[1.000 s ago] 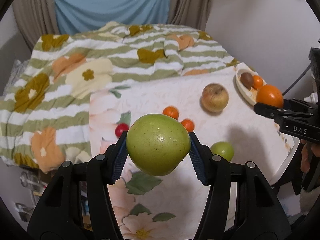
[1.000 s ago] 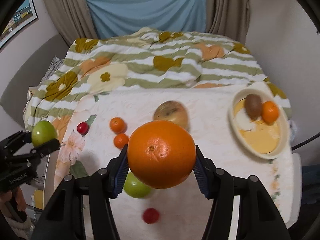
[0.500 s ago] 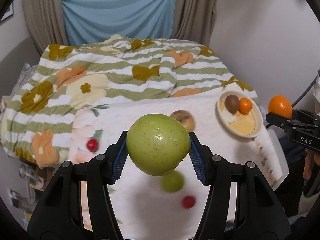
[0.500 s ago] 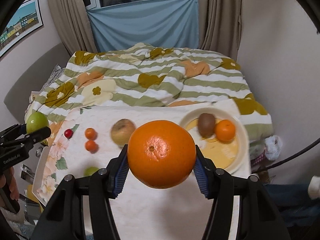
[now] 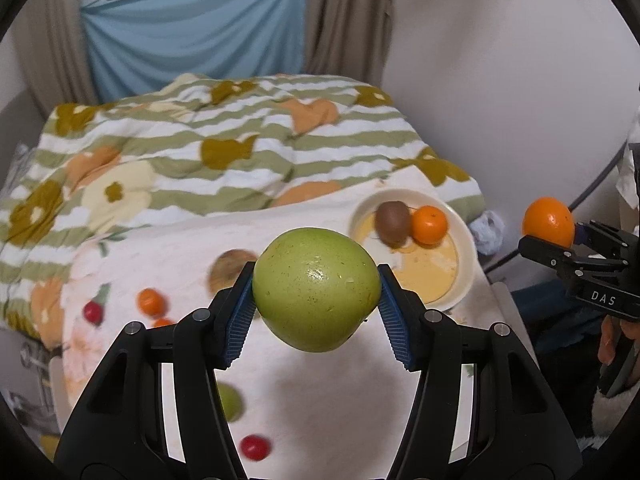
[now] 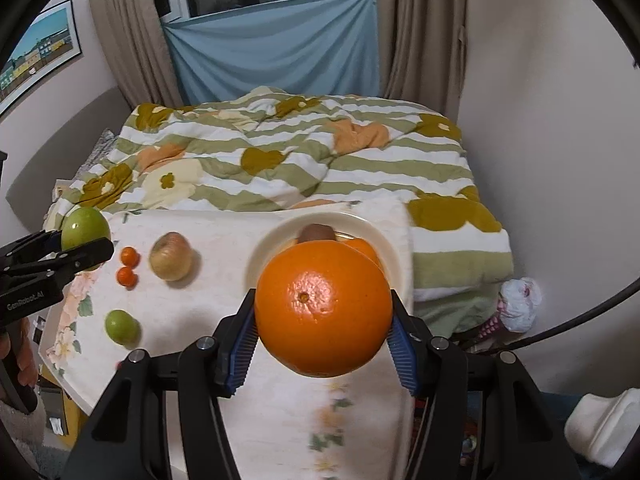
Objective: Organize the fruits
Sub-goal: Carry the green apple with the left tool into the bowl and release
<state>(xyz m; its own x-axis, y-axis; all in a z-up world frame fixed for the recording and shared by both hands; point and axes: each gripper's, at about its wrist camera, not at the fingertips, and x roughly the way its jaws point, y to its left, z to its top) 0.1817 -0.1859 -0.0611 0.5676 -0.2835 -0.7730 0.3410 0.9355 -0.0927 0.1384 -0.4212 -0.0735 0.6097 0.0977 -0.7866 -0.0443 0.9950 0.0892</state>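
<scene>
Two grippers, each loaded: left gripper (image 5: 316, 304) jaws clamped on big green apple (image 5: 316, 290), held up over the floral table (image 5: 320, 408); right gripper (image 6: 323, 334) jaws clamped on large orange (image 6: 323, 308), held above the near edge of the white plate (image 6: 264, 252). Plate holds kiwi (image 5: 393, 218) touching small orange (image 5: 429, 225). Loose on table: yellowish apple (image 6: 171, 257), two mandarins (image 6: 128, 267), small green fruit (image 6: 121, 326), red cherry tomato (image 5: 254, 447)

Green apple (image 5: 316, 294) speckled and glossy between blue ribbed pads (image 5: 239, 322). Beyond it, a cream plate (image 5: 466, 240) holds a brown kiwi (image 5: 393, 218) and an orange mandarin (image 5: 429, 225). Behind the plate, the quilt (image 5: 240, 152) shows green-and-white stripes with mustard and peach patches.
</scene>
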